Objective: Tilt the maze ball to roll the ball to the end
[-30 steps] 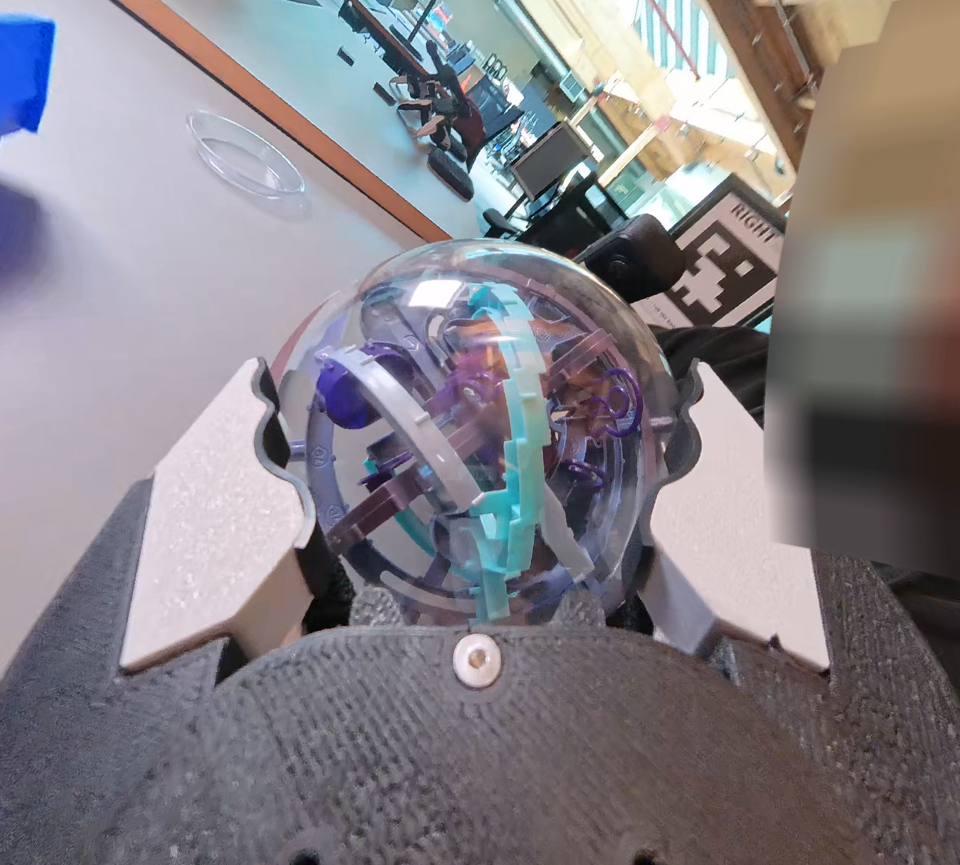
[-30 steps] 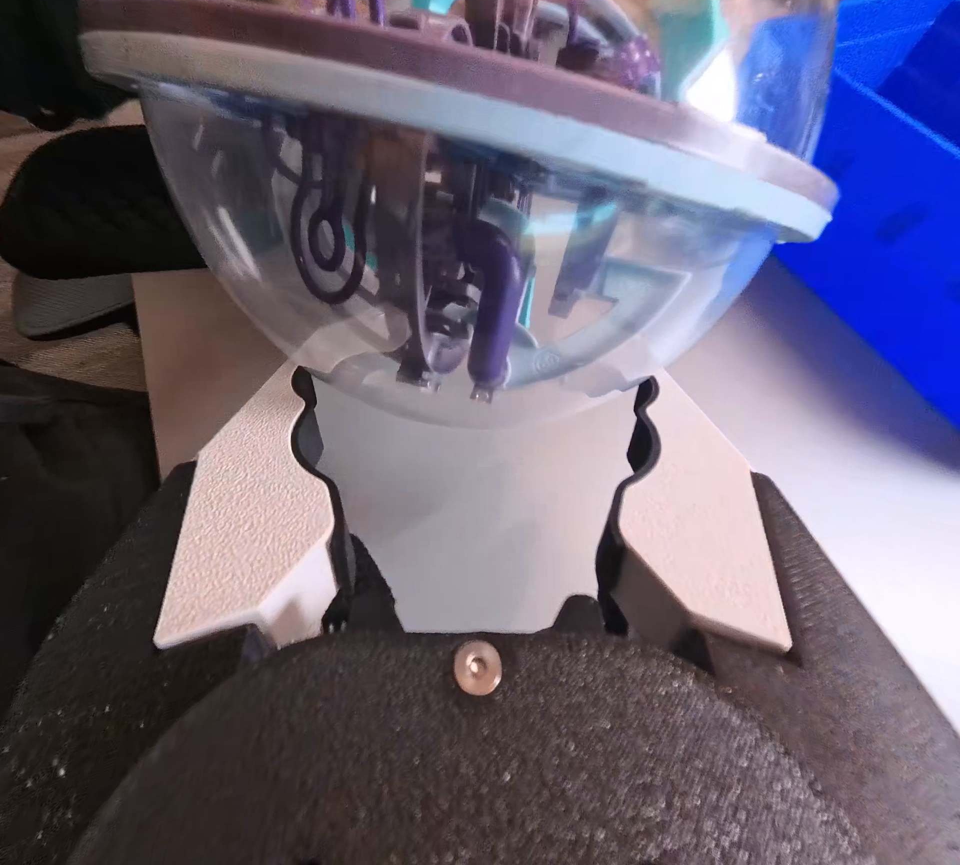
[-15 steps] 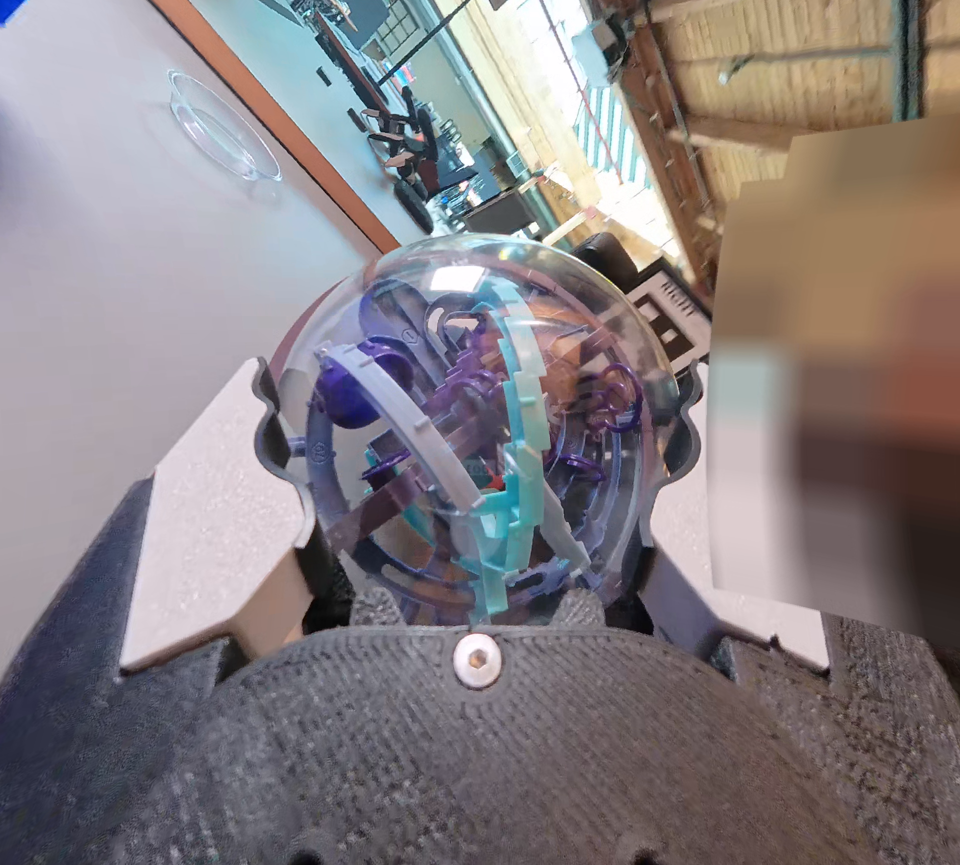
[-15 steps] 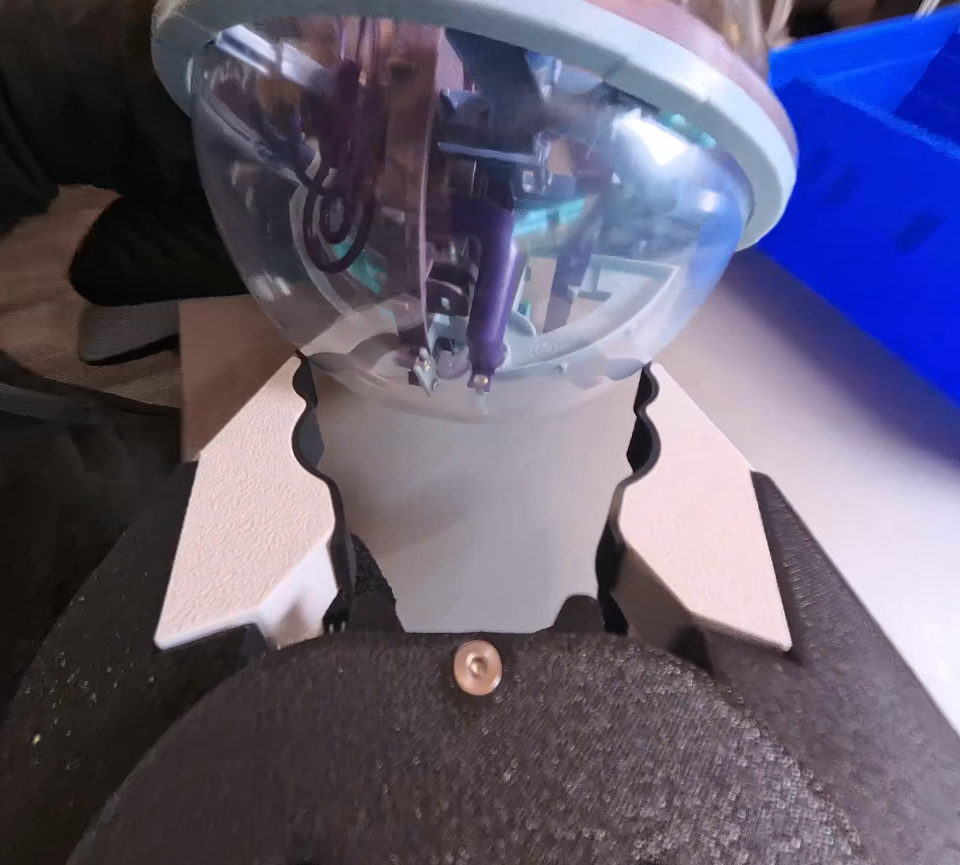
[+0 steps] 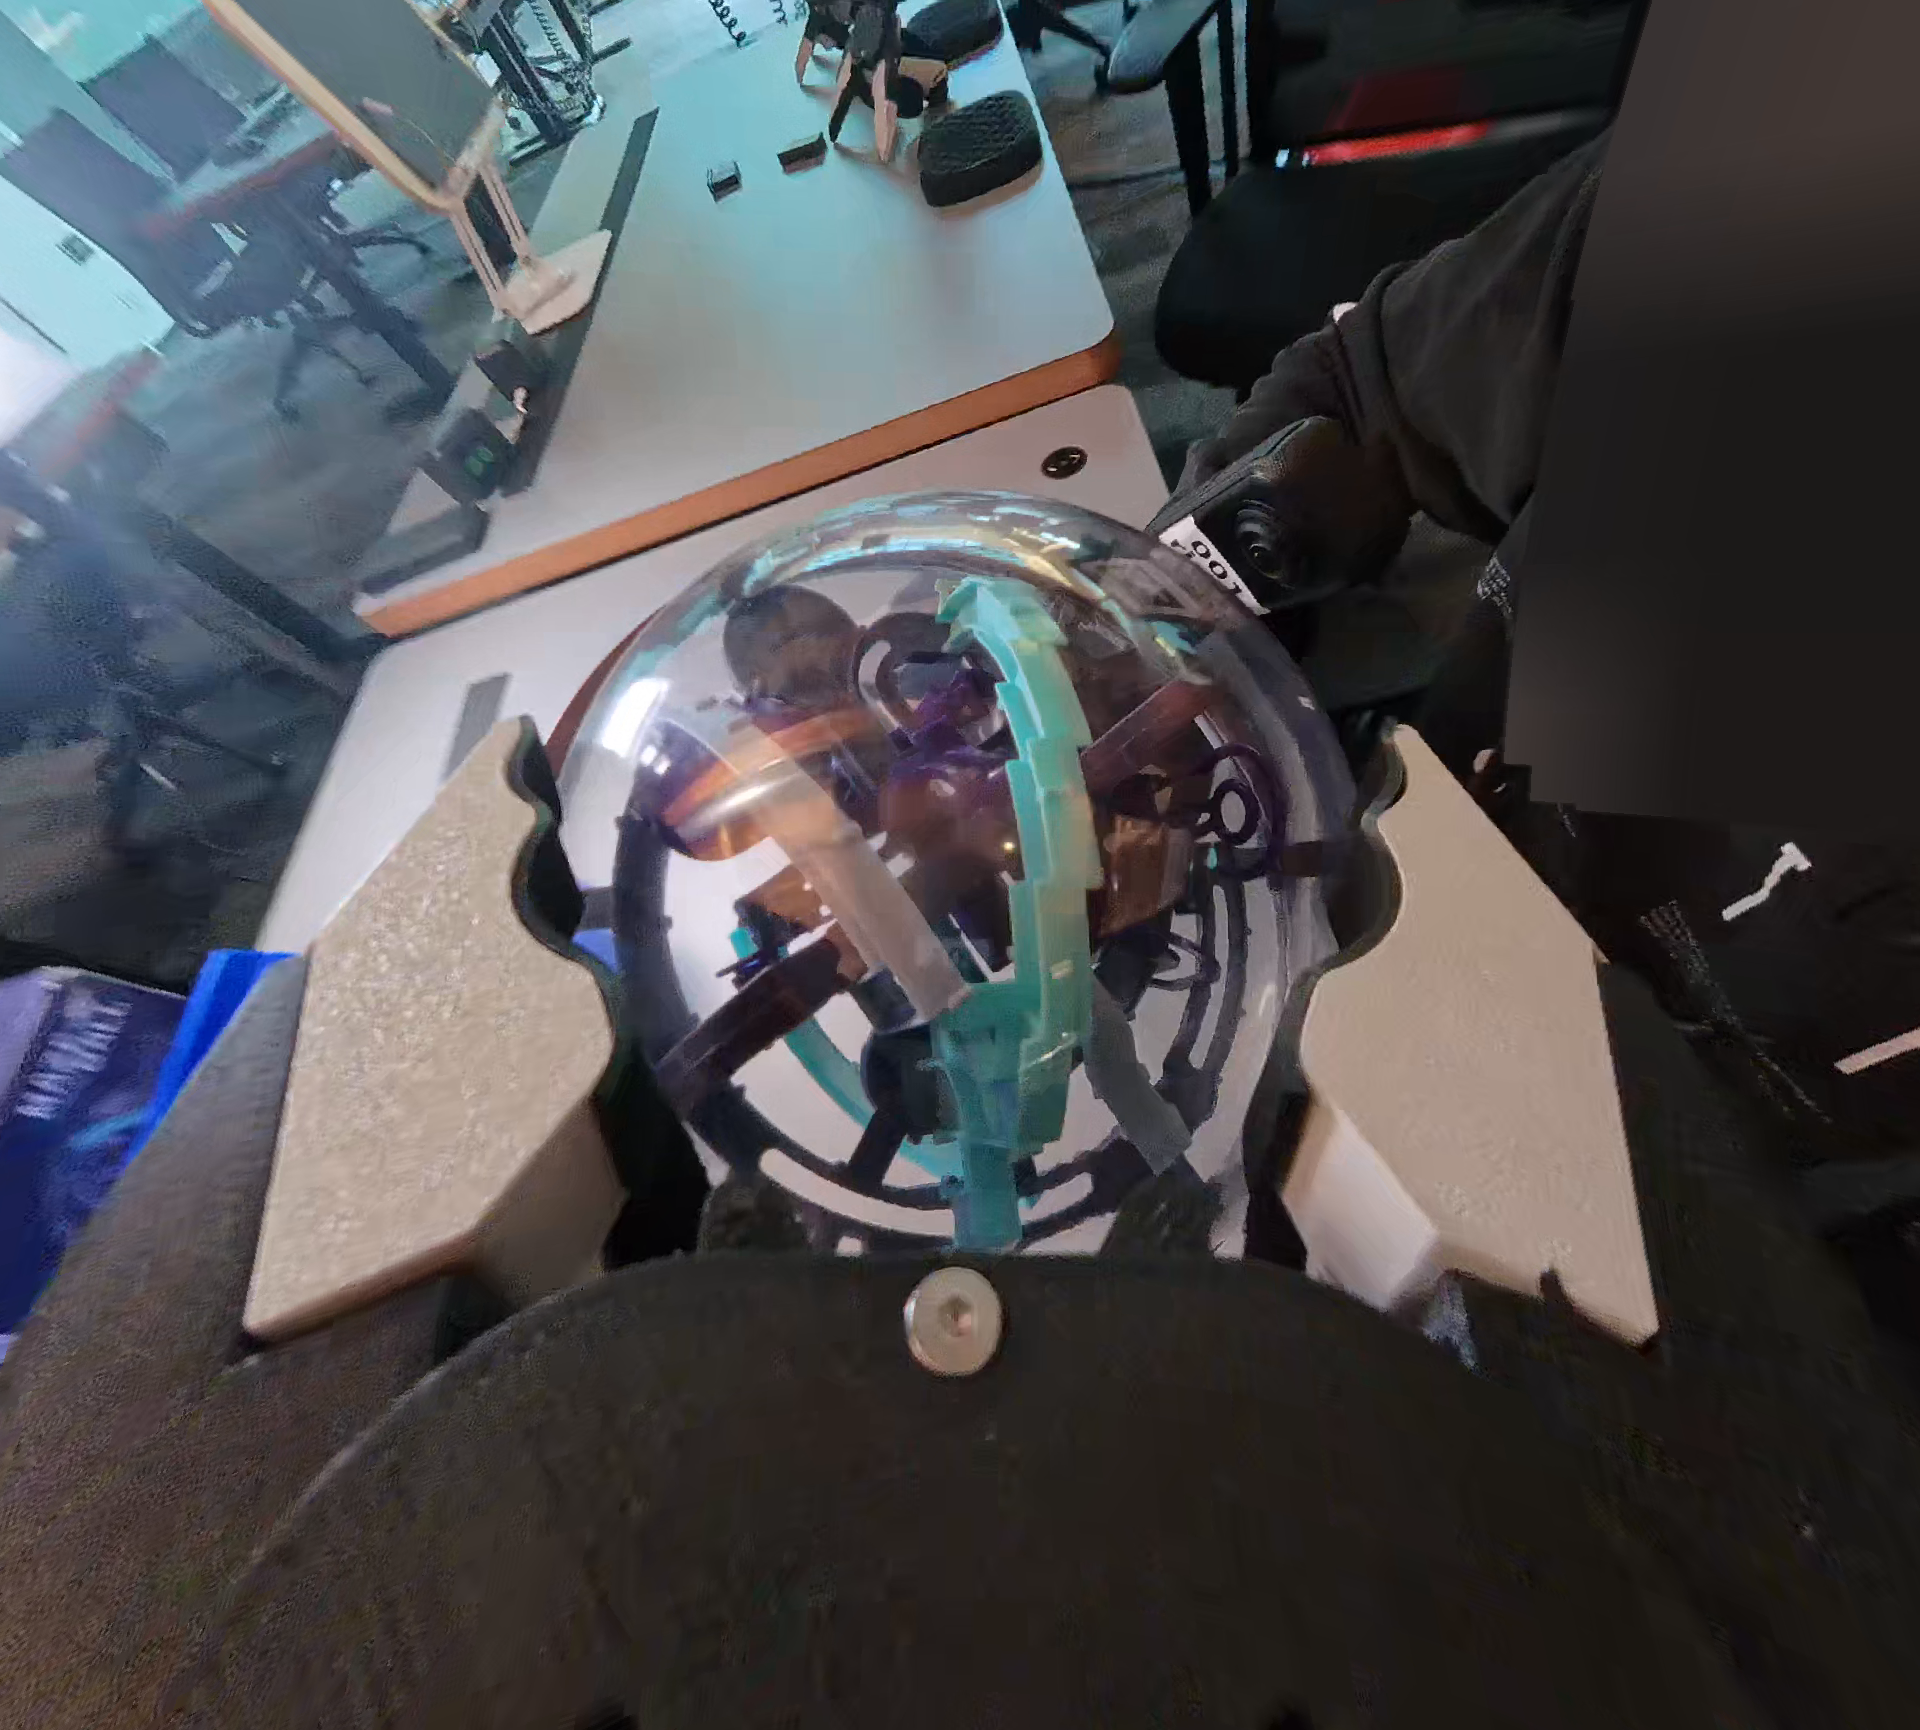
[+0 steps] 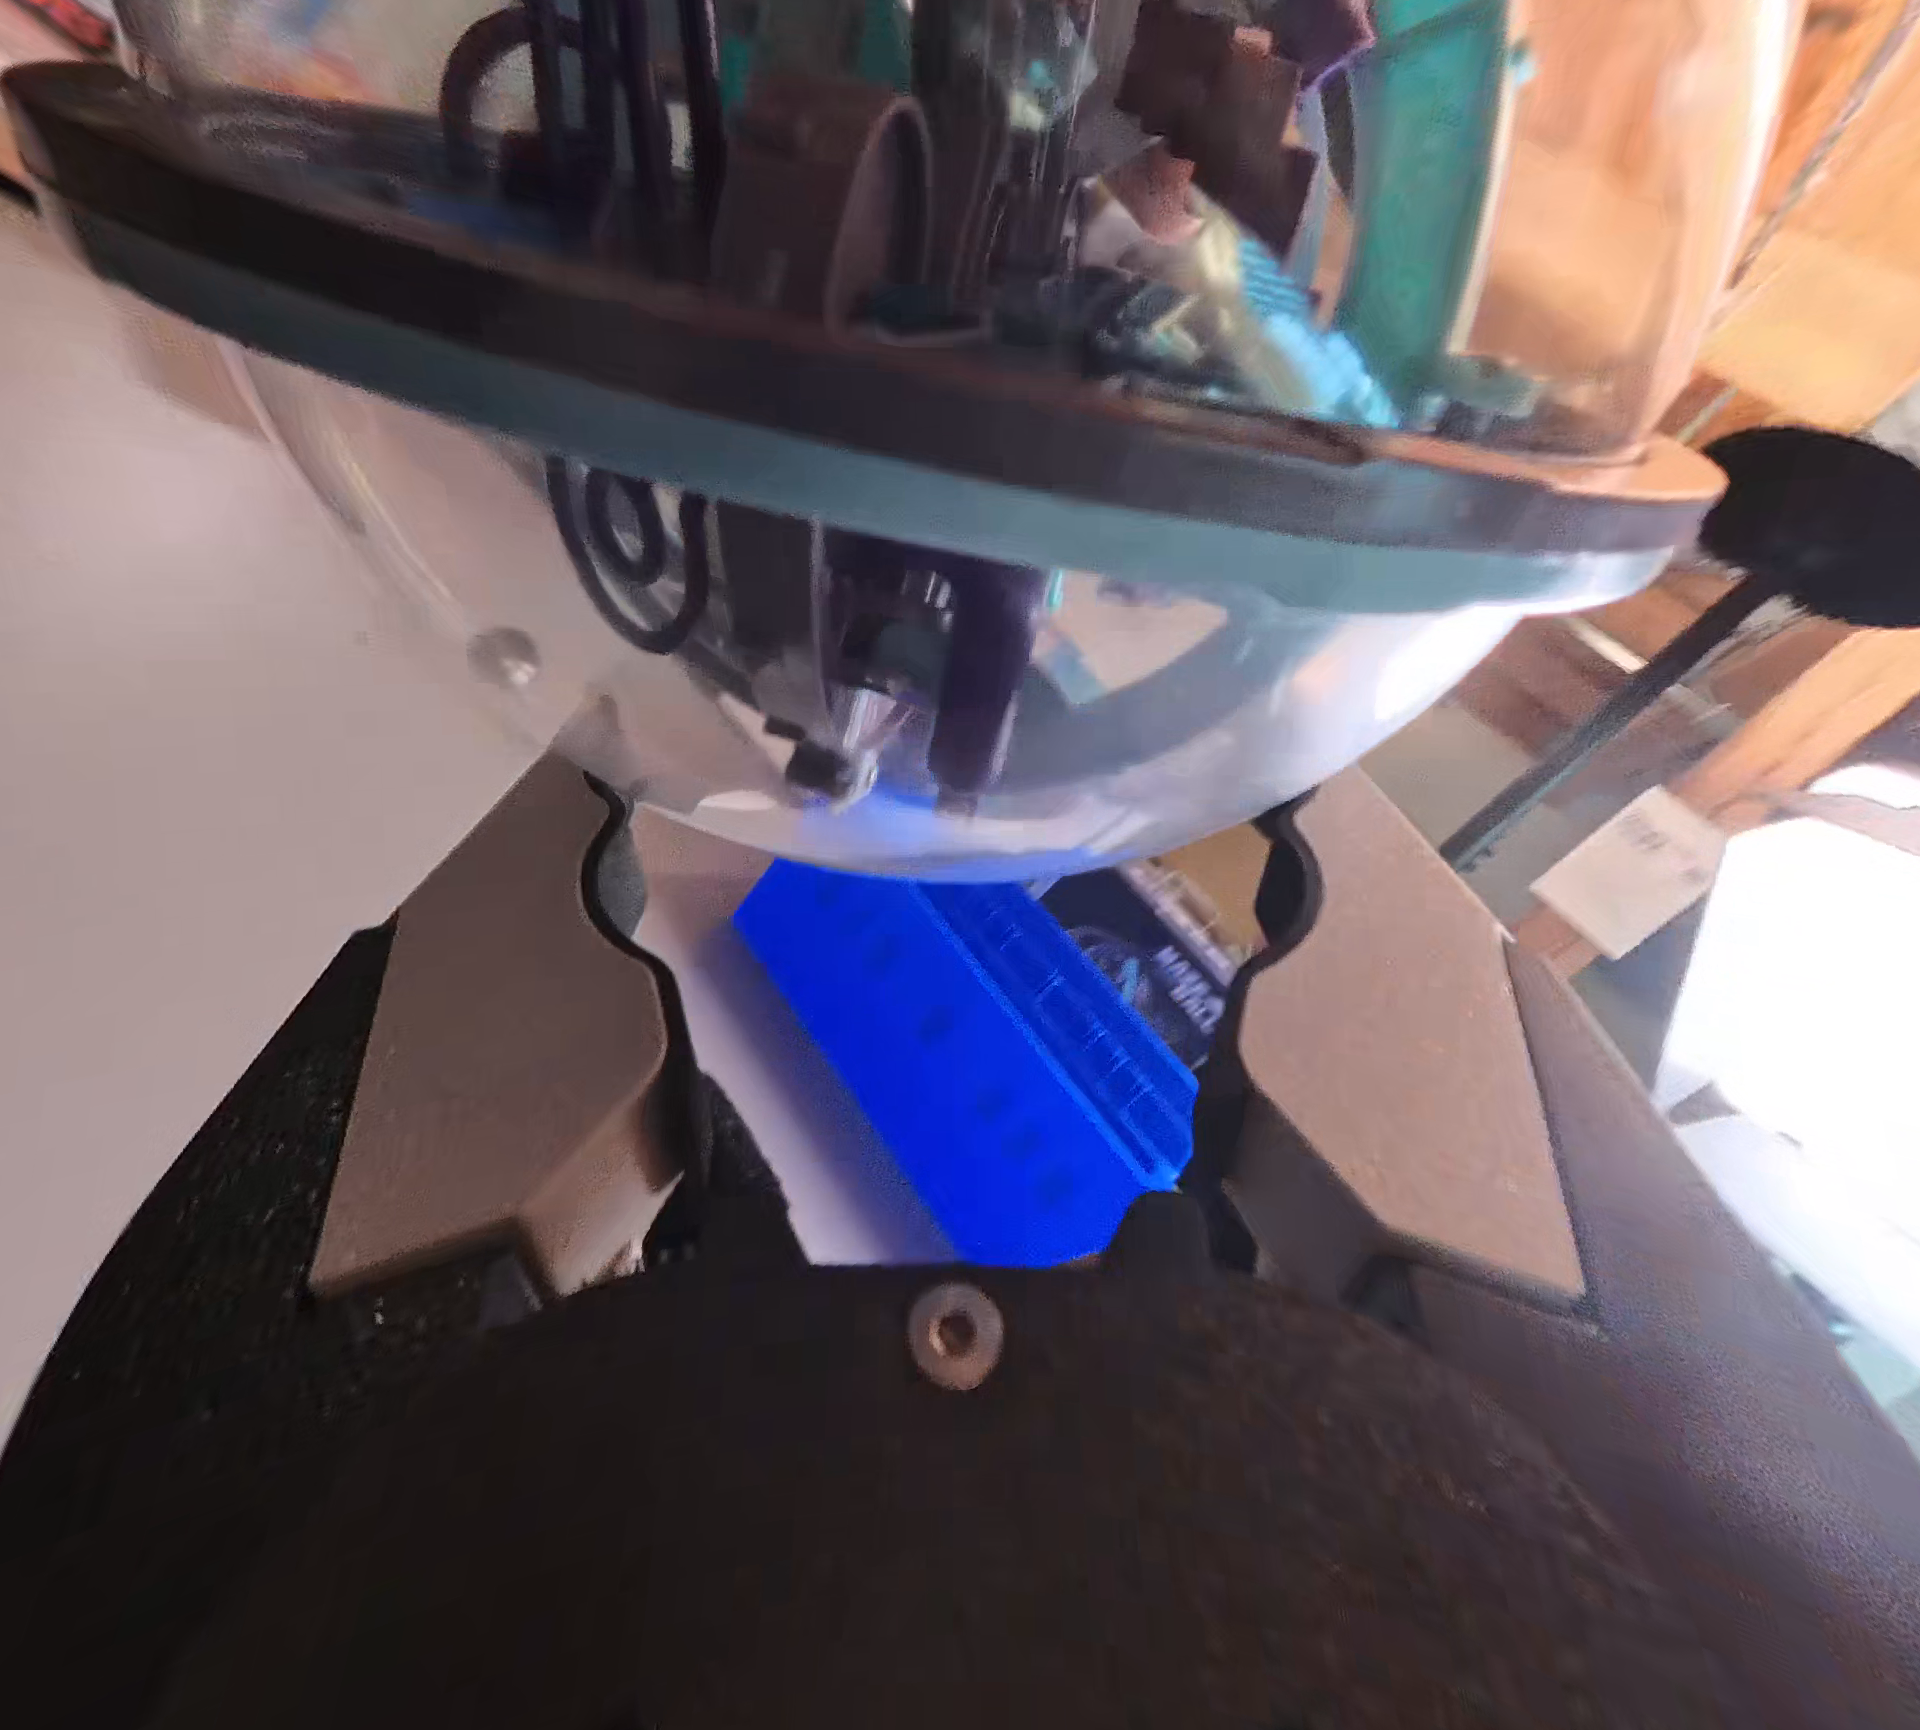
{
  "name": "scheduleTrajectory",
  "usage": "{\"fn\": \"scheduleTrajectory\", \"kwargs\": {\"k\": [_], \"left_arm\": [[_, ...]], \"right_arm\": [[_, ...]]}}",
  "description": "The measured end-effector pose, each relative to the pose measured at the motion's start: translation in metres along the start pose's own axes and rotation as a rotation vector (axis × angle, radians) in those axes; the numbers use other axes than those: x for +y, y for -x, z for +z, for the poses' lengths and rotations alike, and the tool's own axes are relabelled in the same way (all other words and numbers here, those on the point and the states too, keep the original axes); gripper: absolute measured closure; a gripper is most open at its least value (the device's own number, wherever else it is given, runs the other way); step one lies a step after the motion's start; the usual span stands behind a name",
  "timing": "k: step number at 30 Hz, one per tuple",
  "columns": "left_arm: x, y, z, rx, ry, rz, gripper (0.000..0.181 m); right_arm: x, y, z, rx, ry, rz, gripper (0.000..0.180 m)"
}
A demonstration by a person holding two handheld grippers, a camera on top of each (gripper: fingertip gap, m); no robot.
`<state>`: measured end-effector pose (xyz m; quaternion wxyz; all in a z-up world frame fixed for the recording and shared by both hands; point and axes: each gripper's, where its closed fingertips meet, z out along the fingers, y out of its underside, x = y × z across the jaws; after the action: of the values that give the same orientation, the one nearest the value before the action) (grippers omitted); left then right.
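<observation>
Currently left gripper point(image 5: 961, 932) fingers point(image 5: 436, 1036) spread wide, clamped on both sides of the maze ball point(image 5: 966, 859), held above the surface point(image 5: 748, 309). Right gripper point(image 6: 940, 859) fingers point(image 6: 499, 1036) parted, sphere's underside at their tips; contact unclear. Blue bin point(image 6: 977, 1078) shows below.

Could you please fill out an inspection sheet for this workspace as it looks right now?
Surface: pale grey table with an orange edge.
Job's things: clear maze ball with teal and purple tracks inside; the small ball cannot be made out.
Clutter: blue bin below the sphere.
Grippers: left gripper shut on maze ball; right gripper open, its tips against the sphere's underside.
Cables: nothing seen on this table.
Surroundings: further desks, office chairs, a spare gripper on the next desk.
</observation>
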<state>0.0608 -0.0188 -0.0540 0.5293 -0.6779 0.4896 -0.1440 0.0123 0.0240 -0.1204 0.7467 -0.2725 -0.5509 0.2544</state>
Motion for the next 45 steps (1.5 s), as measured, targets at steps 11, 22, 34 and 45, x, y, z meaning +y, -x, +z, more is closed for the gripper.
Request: {"fn": "scheduleTrajectory", "kwargs": {"k": [11, 22, 34, 45], "left_arm": [[-0.071, -0.004, -0.014, -0.061, 0.195, 0.309, 0.036], [-0.082, 0.001, -0.014, -0.069, 0.24, 0.343, 0.043], [-0.048, 0.028, -0.018, 0.035, 0.072, -0.018, 0.042], [0.023, 0.052, 0.0, 0.115, 0.01, -0.317, 0.041]], "right_arm": [[-0.059, -0.059, 0.016, 0.195, -0.151, -0.083, 0.059], [-0.062, -0.066, 0.02, 0.197, -0.155, -0.025, 0.06], [-0.021, -0.026, 0.019, -0.033, 0.045, 0.137, 0.06], [0.038, 0.022, 0.017, -0.222, 0.263, 0.327, 0.06]]}}
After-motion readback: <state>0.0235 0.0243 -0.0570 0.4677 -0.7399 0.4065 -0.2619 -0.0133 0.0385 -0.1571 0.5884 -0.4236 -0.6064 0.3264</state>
